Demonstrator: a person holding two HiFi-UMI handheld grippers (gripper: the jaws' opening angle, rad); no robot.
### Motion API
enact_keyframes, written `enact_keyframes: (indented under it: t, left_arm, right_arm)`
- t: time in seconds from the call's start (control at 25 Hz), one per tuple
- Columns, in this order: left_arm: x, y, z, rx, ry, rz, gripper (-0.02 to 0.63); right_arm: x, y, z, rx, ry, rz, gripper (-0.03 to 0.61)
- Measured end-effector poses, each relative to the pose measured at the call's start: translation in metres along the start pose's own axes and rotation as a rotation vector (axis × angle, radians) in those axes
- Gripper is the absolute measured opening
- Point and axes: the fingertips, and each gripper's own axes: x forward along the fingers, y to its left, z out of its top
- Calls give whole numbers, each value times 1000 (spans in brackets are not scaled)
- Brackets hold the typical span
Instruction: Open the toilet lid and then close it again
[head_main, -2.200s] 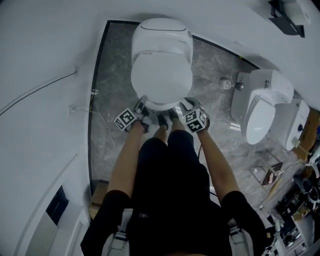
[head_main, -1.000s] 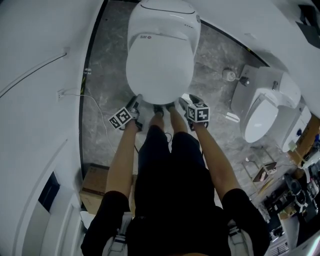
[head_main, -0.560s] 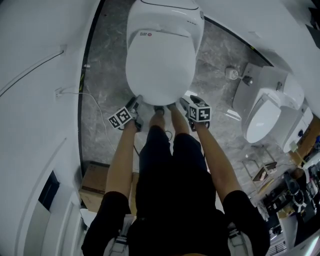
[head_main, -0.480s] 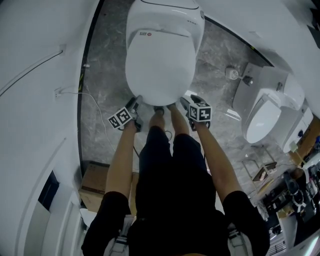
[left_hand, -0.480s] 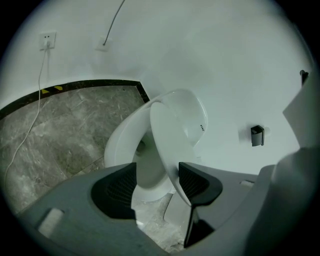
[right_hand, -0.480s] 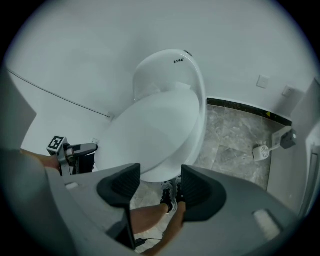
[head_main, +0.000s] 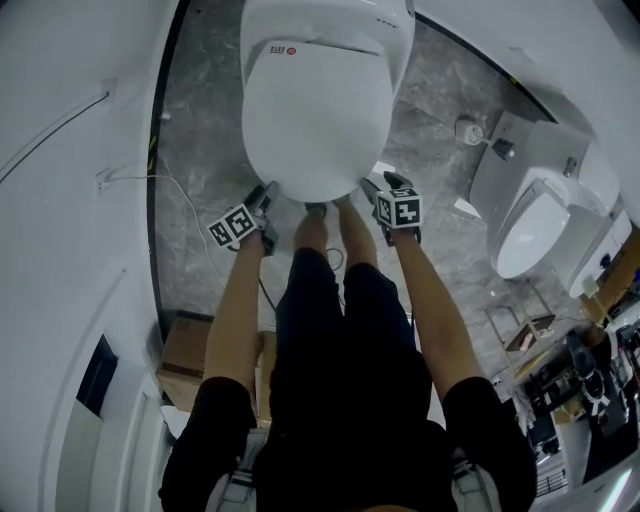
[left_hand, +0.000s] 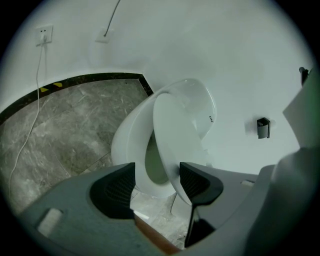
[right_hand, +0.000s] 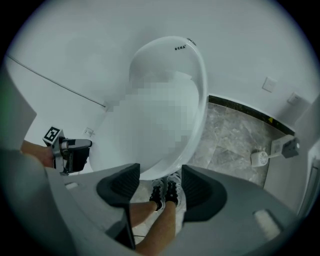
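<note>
Toilet (head_main: 320, 100) rear beyond head view's top edge.

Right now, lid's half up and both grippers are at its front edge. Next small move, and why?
Probably ease both grippers down so the lid sinks onto the bowl. It stands tilted, part open. The left gripper has just been opening, the lid's edge between its jaws unpinched; the right gripper is open too, so neither grips it.

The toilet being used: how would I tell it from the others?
On the grey marble floor by the white wall, the toilet stands right before the person's shoes. Its lid is tilted partway up; the other toilets sit off to the right.
</note>
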Motion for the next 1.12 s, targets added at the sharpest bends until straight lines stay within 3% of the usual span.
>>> enact_keyframes:
  t: [0.36, 0.72, 1.12]
  left_arm:
    - [19, 23, -10, 6, 26, 35, 267]
    - [33, 44, -16, -15, 34, 84, 265]
    - [51, 62, -21, -24, 62, 91, 265]
  right_arm:
    - [20, -11, -15, -8, 51, -3, 264]
    - [39, -9, -3, -35, 64, 8, 264]
    - [59, -16, -10, -50, 104, 1, 264]
